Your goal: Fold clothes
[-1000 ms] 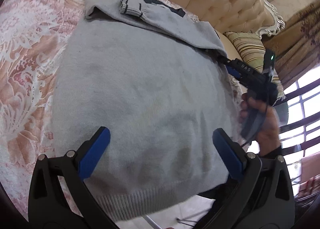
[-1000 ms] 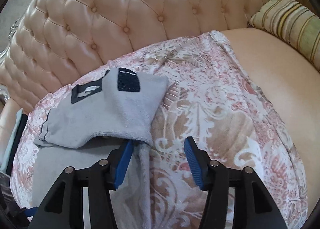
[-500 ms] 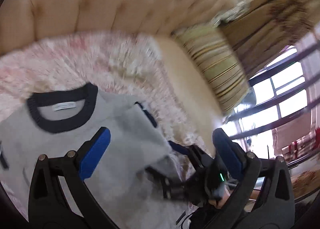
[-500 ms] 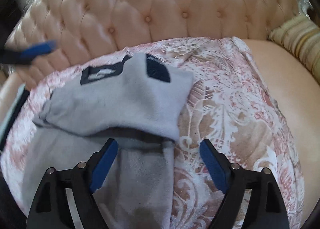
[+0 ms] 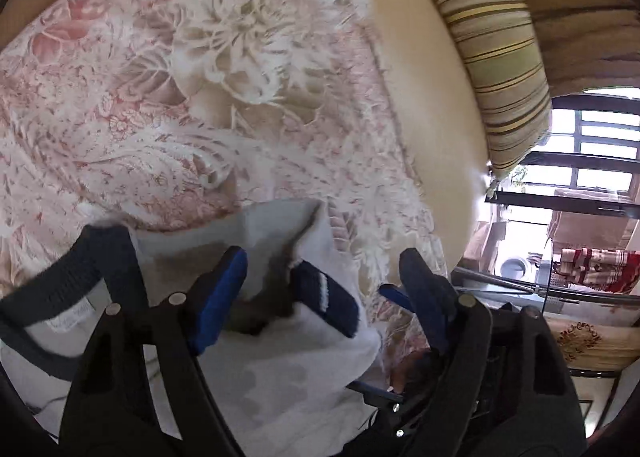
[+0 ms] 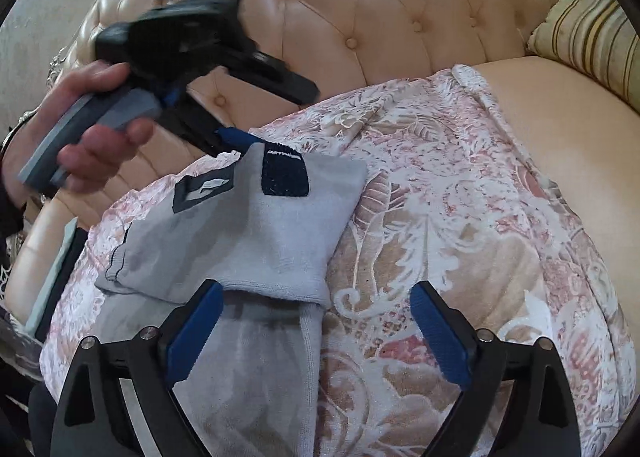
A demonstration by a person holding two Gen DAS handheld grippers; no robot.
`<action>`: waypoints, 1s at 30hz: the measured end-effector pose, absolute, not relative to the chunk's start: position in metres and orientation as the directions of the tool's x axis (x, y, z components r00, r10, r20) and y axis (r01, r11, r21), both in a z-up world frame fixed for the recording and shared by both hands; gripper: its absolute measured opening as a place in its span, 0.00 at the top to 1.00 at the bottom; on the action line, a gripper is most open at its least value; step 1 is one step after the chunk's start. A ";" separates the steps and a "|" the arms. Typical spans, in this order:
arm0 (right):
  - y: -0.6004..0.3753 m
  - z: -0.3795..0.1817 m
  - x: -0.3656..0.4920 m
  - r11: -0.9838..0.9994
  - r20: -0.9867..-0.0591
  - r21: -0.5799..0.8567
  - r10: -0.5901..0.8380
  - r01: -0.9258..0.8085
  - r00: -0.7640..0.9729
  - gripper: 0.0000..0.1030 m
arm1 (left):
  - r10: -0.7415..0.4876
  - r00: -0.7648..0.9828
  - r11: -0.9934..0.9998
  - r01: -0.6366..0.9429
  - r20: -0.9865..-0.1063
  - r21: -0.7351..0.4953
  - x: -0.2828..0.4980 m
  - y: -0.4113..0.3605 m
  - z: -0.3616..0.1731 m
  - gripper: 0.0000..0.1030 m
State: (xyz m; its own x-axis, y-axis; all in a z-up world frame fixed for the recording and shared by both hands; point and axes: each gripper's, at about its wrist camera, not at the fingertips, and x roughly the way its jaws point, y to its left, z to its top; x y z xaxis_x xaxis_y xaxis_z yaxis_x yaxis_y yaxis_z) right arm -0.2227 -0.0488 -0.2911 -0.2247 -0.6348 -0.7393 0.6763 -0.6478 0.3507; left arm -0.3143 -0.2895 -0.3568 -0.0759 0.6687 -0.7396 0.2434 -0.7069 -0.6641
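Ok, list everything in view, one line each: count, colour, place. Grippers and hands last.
sweater: one, grey with navy collar and cuff, partly folded on the throw
throw: one, pink and white floral, spread over the sofa seat
sofa: one, cream tufted leather, behind and under the throw
cushion: one, olive with stripes, at the sofa's end
window: one, dark-framed, beyond the cushion
left gripper: one, black with blue pads, jaws have just been closing, over the sweater's cuff
right gripper: one, black and blue, open at the sweater's edge
hand: one, holding the left gripper's handle

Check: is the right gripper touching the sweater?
Cannot tell. In the right wrist view the right gripper stands wide open, its left pad overlapping the sweater fold edge, but neither a gap nor pressed cloth shows plainly.
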 end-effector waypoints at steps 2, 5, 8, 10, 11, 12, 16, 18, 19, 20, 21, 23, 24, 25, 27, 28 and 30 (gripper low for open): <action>-0.050 -0.290 -0.222 -0.648 -0.742 0.337 -0.629 0.684 -0.230 0.08 | 0.686 -0.009 -0.712 0.195 -0.727 -0.674 -0.318 -0.278 -0.358 0.31; -0.051 -0.290 -0.219 -0.648 -0.747 0.323 -0.622 0.690 -0.235 0.08 | 0.683 0.043 -0.722 0.195 -0.729 -0.664 -0.327 -0.268 -0.365 0.39; -0.052 -0.290 -0.217 -0.646 -0.752 0.310 -0.616 0.697 -0.236 0.08 | 0.676 0.067 -0.728 0.216 -0.734 -0.650 -0.333 -0.265 -0.372 0.56; -0.052 -0.290 -0.216 -0.646 -0.752 0.309 -0.615 0.697 -0.237 0.08 | 0.665 0.080 -0.741 0.200 -0.742 -0.642 -0.335 -0.259 -0.371 0.67; -0.051 -0.290 -0.216 -0.647 -0.750 0.315 -0.618 0.695 -0.235 0.08 | 0.653 0.079 -0.753 0.180 -0.753 -0.633 -0.336 -0.254 -0.368 0.77; -0.050 -0.290 -0.217 -0.647 -0.749 0.320 -0.620 0.692 -0.233 0.08 | 0.641 0.078 -0.764 0.159 -0.764 -0.625 -0.337 -0.250 -0.365 0.90; -0.050 -0.290 -0.218 -0.648 -0.745 0.335 -0.627 0.684 -0.228 0.08 | 0.603 0.049 -0.795 0.110 -0.796 -0.596 -0.346 -0.235 -0.355 0.90; -0.049 -0.289 -0.218 -0.643 -0.742 0.346 -0.633 0.683 -0.221 0.08 | 0.574 0.040 -0.817 0.087 -0.818 -0.570 -0.349 -0.228 -0.355 0.90; -0.049 -0.289 -0.218 -0.640 -0.740 0.354 -0.638 0.682 -0.215 0.08 | 0.554 0.038 -0.831 0.077 -0.832 -0.550 -0.351 -0.224 -0.357 0.90; -0.048 -0.289 -0.218 -0.640 -0.739 0.360 -0.640 0.679 -0.212 0.08 | 0.534 0.035 -0.845 0.067 -0.845 -0.531 -0.352 -0.221 -0.359 0.90; -0.048 -0.289 -0.219 -0.640 -0.738 0.365 -0.641 0.676 -0.209 0.08 | 0.514 0.035 -0.857 0.062 -0.857 -0.511 -0.353 -0.219 -0.362 0.90; -0.046 -0.289 -0.221 -0.653 -0.744 0.362 -0.632 0.665 -0.216 0.11 | 0.507 0.019 -0.859 0.092 -0.862 -0.504 -0.352 -0.224 -0.367 0.86; -0.045 -0.288 -0.222 -0.660 -0.747 0.360 -0.627 0.659 -0.220 0.15 | 0.511 0.006 -0.854 0.112 -0.860 -0.507 -0.352 -0.227 -0.368 0.80; -0.043 -0.288 -0.225 -0.668 -0.750 0.360 -0.622 0.651 -0.224 0.22 | 0.517 -0.015 -0.848 0.128 -0.856 -0.515 -0.351 -0.231 -0.368 0.74; -0.040 -0.289 -0.228 -0.686 -0.757 0.352 -0.609 0.637 -0.237 0.31 | 0.539 -0.103 -0.823 0.147 -0.836 -0.549 -0.348 -0.241 -0.356 0.34; -0.039 -0.289 -0.230 -0.694 -0.760 0.348 -0.602 0.630 -0.244 0.34 | 0.550 -0.143 -0.809 0.154 -0.823 -0.568 -0.347 -0.246 -0.350 0.31; -0.040 -0.289 -0.229 -0.701 -0.765 0.331 -0.591 0.632 -0.255 0.34 | 0.575 -0.161 -0.784 0.171 -0.802 -0.596 -0.346 -0.253 -0.346 0.31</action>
State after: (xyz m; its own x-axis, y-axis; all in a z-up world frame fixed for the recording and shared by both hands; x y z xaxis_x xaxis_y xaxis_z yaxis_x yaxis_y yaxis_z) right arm -0.2290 -0.0395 -0.2891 -0.2555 -0.5911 -0.7651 0.6317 -0.7011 0.3308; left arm -0.3455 -0.2532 -0.3457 -0.1615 0.5747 -0.8023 0.1713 -0.7843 -0.5963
